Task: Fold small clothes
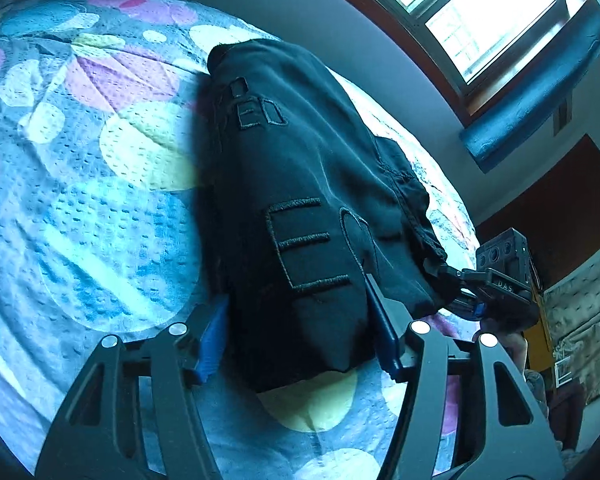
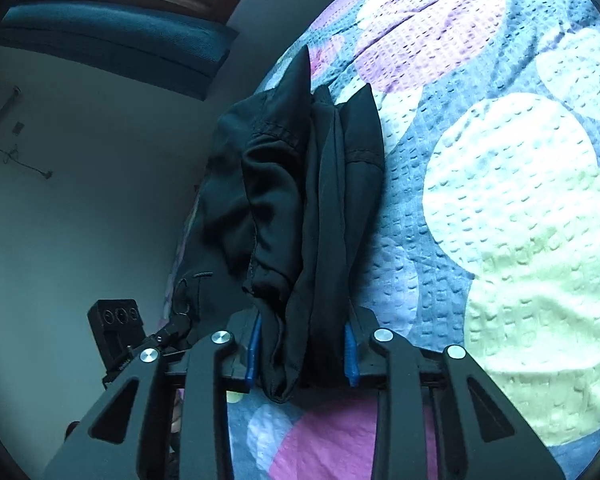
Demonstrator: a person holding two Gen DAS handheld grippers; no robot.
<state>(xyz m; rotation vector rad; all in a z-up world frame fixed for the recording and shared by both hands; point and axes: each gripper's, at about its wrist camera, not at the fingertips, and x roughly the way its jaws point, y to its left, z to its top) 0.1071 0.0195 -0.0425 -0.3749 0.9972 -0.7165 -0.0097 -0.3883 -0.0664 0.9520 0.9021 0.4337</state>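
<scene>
Bright window [image 1: 488,16], spotted bedspread [image 1: 80,184]

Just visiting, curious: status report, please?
Left gripper shut on black garment. Right gripper shut on its bunched edge. Garment lifted over bedspread. Nothing in the way.

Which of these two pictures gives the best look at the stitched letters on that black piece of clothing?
The left wrist view. The black garment faces it broadside, so the embroidered letters read clearly. The right wrist view shows mostly bunched folds of the garment hanging from the right hand-held gripper, with only a dim trace of stitching at lower left.
</scene>
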